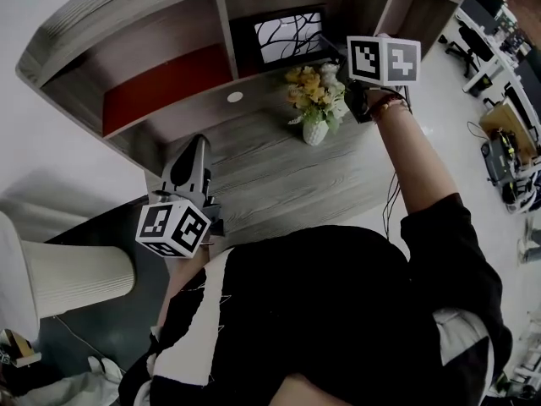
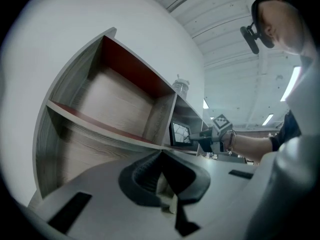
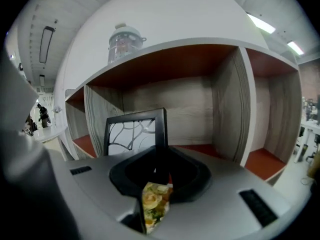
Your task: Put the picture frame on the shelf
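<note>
The picture frame (image 1: 286,37) is black with a white branch pattern and stands upright in the middle compartment of the wooden shelf unit (image 1: 127,24). My right gripper (image 1: 331,47) reaches into that compartment and is shut on the frame's right edge. In the right gripper view the frame (image 3: 134,134) rises straight out of the right gripper (image 3: 160,160). The left gripper view shows the frame (image 2: 180,133) far off in the same compartment. My left gripper (image 1: 196,144) hovers low over the desk's left part, shut and holding nothing; its jaws (image 2: 162,156) point at the shelf's left compartment.
A white vase of yellow flowers (image 1: 314,101) stands on the desk (image 1: 262,176) just below my right gripper. A glass jar (image 3: 123,40) sits on top of the shelf. A white disc (image 1: 235,97) lies near the shelf's base. Red-floored side compartments (image 1: 165,87) hold nothing.
</note>
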A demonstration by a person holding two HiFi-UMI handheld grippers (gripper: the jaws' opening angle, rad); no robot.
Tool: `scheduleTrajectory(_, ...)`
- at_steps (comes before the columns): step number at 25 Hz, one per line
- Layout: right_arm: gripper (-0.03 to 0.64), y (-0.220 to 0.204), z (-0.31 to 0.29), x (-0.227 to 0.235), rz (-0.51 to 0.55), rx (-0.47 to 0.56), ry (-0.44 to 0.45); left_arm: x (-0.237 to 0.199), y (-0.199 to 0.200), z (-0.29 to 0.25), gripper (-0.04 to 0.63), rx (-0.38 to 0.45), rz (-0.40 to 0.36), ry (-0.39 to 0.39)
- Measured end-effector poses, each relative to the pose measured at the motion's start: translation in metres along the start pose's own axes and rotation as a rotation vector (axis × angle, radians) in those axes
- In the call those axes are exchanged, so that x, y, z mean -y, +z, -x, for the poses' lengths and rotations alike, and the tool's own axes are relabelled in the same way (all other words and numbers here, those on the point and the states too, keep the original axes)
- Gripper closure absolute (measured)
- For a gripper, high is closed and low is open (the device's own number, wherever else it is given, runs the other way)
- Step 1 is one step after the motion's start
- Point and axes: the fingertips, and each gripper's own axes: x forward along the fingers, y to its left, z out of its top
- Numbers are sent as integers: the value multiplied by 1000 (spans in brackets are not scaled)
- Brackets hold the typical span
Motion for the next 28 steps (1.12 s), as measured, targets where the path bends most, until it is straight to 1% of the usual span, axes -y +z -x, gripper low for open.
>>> scheduleTrajectory(4,540,-5,-8,4,-13,-58,-16,-8,4,3,584,9,11,13)
scheduleTrajectory(9,540,-17,-18,11,-114,-123,-12,-12,5,6,584,30,14,27)
scheduleTrajectory(12,538,-20,-22,16,-159,-139,-25,-16,4,9,584,32,6,37)
scheduleTrajectory(16,540,-20,-29,19,-137,-163,-64,-15,2,13,584,36,9,43)
scheduleTrajectory(20,541,-19,-33,24,-139,-173,-94,-13,2,17,584,42,6,59)
scheduleTrajectory(24,543,-22,-36,28,-145,-179,-108,-12,0,20,584,41,-1,72)
scheduleTrajectory(28,543,-22,-39,29,-131,-196,-119,-10,-2,20,584,40,-1,77)
